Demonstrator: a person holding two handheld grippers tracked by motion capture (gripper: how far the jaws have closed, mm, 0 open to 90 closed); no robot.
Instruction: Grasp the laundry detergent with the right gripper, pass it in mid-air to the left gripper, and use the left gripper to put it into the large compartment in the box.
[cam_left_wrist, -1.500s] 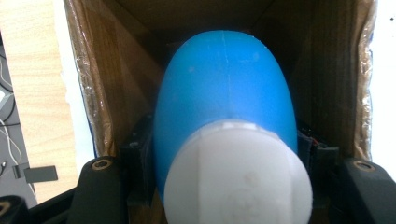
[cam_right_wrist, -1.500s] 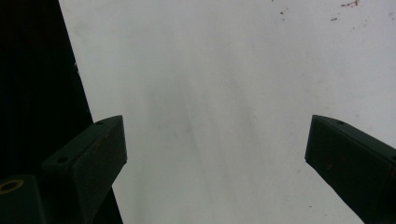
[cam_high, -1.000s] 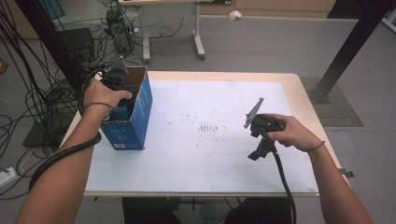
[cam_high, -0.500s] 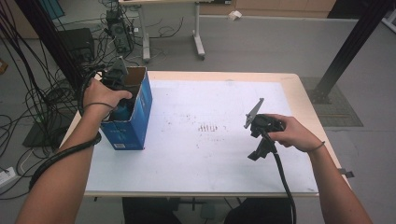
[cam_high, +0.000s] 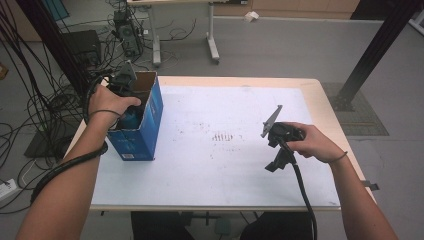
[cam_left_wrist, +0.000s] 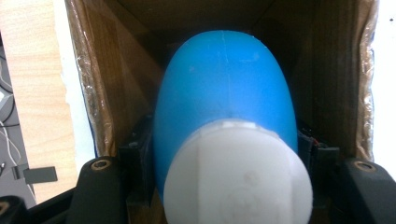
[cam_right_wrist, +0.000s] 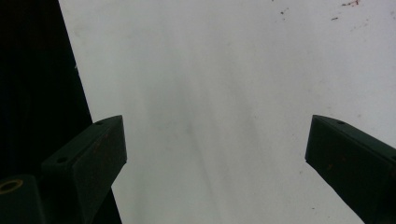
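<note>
A blue bottle (cam_left_wrist: 224, 93) with a white cap (cam_left_wrist: 238, 177) lies inside an open cardboard box (cam_high: 142, 132) with blue outer walls, at the table's left edge. My left gripper (cam_left_wrist: 224, 154) reaches down into that box, its black jaws flanking the bottle just behind the cap and pressing on its sides. The jaws have just been opening very slightly, with the bottle between them. In the high view the left hand (cam_high: 111, 100) covers most of the box's mouth. My right gripper (cam_right_wrist: 215, 135) hovers open over the bare white tabletop (cam_high: 210, 170) at the right, with nothing between its jaws.
The brown inner walls of the box (cam_left_wrist: 102, 84) close in around the bottle. Faint dark marks (cam_high: 220, 136) dot the middle of the table. Cables and desk legs (cam_high: 212, 40) stand on the floor beyond the far edge, and a black post (cam_high: 375, 55) rises at the right.
</note>
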